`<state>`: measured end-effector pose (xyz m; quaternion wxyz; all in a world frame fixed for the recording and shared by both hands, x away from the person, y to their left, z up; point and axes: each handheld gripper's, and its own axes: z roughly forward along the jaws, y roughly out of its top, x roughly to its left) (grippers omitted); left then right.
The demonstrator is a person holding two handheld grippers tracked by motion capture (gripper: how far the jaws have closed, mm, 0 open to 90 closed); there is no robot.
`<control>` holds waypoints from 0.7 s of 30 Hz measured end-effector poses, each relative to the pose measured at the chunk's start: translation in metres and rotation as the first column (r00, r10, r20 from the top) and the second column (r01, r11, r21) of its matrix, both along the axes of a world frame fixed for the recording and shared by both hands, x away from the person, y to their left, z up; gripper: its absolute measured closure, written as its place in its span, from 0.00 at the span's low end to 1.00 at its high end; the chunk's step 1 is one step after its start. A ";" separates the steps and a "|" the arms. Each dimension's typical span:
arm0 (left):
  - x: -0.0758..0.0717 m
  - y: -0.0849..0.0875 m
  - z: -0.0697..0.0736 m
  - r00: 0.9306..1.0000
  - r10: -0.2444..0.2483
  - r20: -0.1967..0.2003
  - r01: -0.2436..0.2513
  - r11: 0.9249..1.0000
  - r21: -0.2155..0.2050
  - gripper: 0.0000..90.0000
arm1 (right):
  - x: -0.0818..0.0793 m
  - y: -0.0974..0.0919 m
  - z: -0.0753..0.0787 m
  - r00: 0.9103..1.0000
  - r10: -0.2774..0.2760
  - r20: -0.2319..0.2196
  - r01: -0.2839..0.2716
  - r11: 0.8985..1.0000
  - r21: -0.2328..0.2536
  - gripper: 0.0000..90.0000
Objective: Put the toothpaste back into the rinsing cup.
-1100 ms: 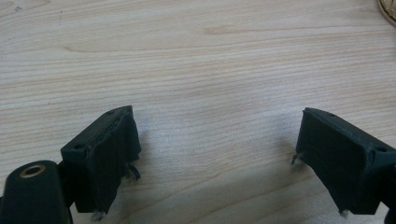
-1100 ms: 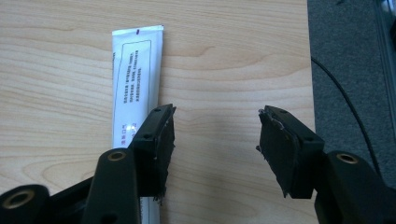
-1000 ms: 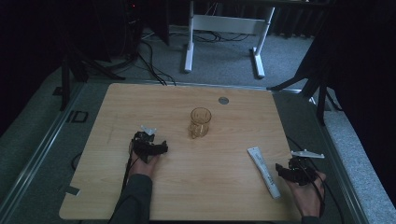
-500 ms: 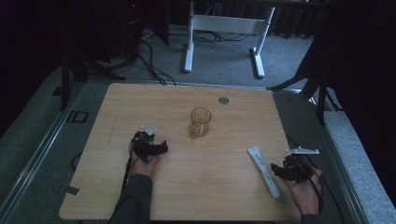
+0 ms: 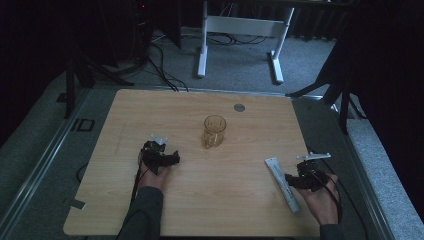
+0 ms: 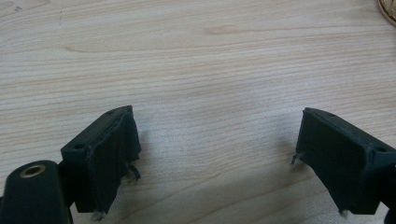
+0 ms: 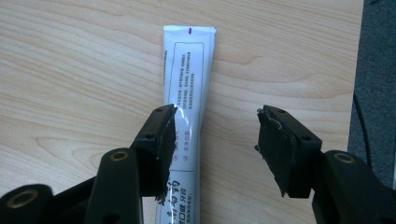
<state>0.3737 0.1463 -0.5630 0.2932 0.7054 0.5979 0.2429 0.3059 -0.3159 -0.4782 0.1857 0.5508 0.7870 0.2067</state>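
Right gripper view shows my right claw [image 7: 212,144] wide open and holding nothing; its jaws have just been closing a little. The toothpaste tube [image 7: 187,93] lies flat on the table [image 7: 70,70], under my left jaw and partly between the two, not centred. If I close now, I think one pad may only push the smooth, glossy, flat tube sideways on the slick wood. My left claw [image 6: 215,154] is open and empty, with the glass mug [image 5: 214,131] ahead of it.
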 end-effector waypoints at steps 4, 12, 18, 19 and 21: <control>0.000 0.000 0.000 1.000 0.000 0.000 0.000 1.000 0.000 0.13 | 0.001 0.004 0.001 1.000 0.013 -0.018 -0.013 1.000 -0.016 0.52; 0.000 0.000 0.000 1.000 0.000 -0.001 0.000 1.000 0.001 0.13 | 0.005 0.007 0.002 0.998 0.028 -0.053 -0.029 0.999 -0.016 0.53; 0.000 0.000 0.000 1.000 0.000 0.000 0.000 1.000 0.000 0.13 | 0.008 0.012 0.002 0.997 0.029 -0.069 -0.033 0.998 -0.050 0.54; 0.000 0.000 0.000 1.000 0.000 0.000 0.000 1.000 0.000 0.13 | 0.008 0.012 0.002 0.997 0.033 -0.072 -0.037 0.998 -0.055 0.55; 0.000 0.000 0.000 1.000 0.000 0.000 0.000 1.000 0.000 0.13 | 0.009 0.014 0.002 0.996 0.037 -0.082 -0.042 0.998 -0.056 0.56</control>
